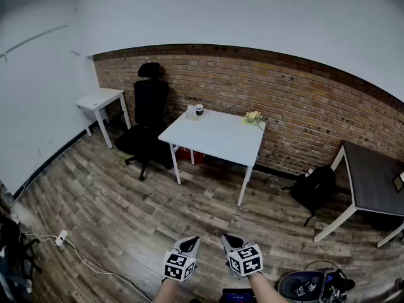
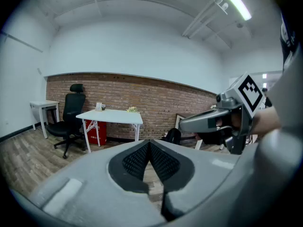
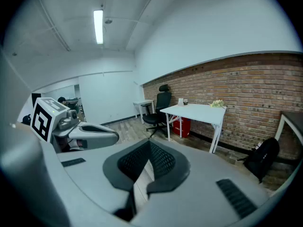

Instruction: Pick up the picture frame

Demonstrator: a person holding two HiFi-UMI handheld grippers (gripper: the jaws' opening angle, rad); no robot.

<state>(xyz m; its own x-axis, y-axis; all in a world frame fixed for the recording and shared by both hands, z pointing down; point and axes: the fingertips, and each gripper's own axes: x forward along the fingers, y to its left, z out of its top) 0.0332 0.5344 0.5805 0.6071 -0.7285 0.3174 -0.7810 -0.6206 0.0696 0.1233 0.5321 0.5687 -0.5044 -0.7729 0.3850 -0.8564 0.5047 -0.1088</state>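
Observation:
A small picture frame (image 1: 399,182) stands on the dark table (image 1: 372,182) at the far right edge of the head view, partly cut off. Both grippers hang low over the wooden floor, far from it. My left gripper (image 1: 191,240) is shut and empty, its ribbed pads (image 2: 137,157) meeting at the tip in the left gripper view. My right gripper (image 1: 228,238) is also shut with nothing in it, its pads (image 3: 163,160) closed together. Each gripper shows in the other's view: the right gripper (image 2: 199,122) and the left gripper (image 3: 94,135).
A white table (image 1: 214,137) with a cup (image 1: 199,110) and flowers (image 1: 254,118) stands by the brick wall. A black office chair (image 1: 146,122) and a small white side table (image 1: 100,100) are to its left. A black backpack (image 1: 314,188) lies by the dark table. Cables (image 1: 69,245) and gear (image 1: 312,286) lie on the floor.

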